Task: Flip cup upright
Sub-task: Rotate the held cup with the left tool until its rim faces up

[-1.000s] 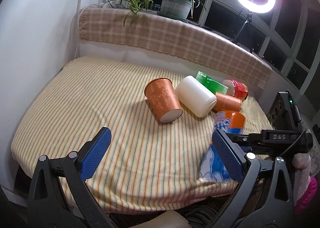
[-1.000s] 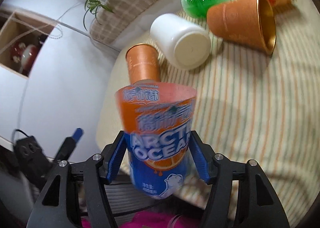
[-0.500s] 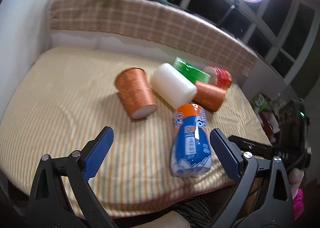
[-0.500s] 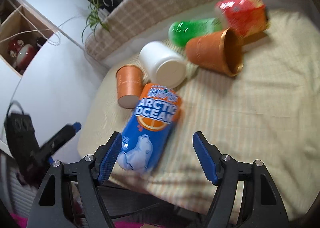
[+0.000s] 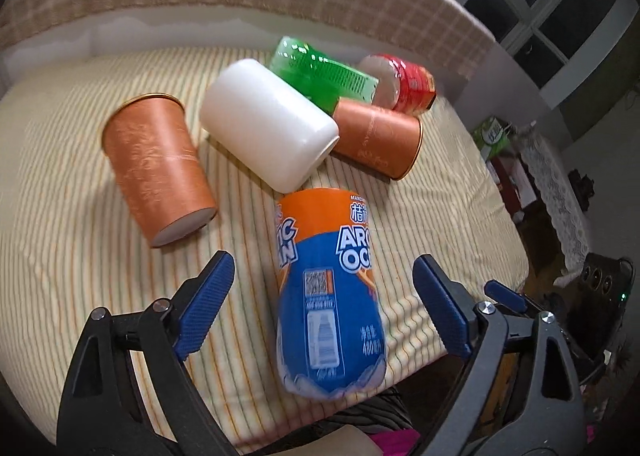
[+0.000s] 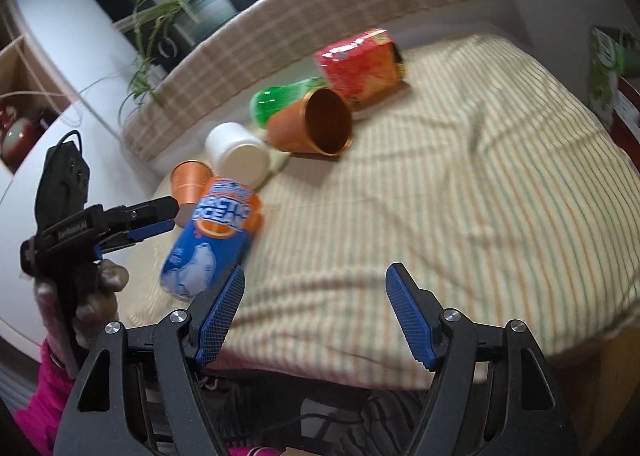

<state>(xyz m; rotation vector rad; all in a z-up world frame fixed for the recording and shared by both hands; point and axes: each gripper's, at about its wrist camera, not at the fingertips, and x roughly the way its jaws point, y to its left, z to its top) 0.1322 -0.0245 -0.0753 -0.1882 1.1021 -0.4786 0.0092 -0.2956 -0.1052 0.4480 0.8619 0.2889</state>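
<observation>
The blue cup (image 5: 328, 288) lies between the spread left tongs (image 5: 326, 306); right tongs (image 6: 316, 316) gape, empty.

Black hand-held gripper (image 5: 324, 308) frames, blue textured pads (image 6: 219, 314), silver screws; bare hand (image 6: 96, 296), pink sleeve (image 6: 44, 392).

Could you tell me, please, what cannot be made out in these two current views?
- Blue Arctic Ocean cup: both views show only its side, so which end is open is hidden.
- Green bottle: in the left wrist view, the white cup covers its lower part.
- Small print on the blue cup's label: too small in the left wrist view, blurred in the right.
- Potted plant: motion-blurred in the right wrist view.
</observation>
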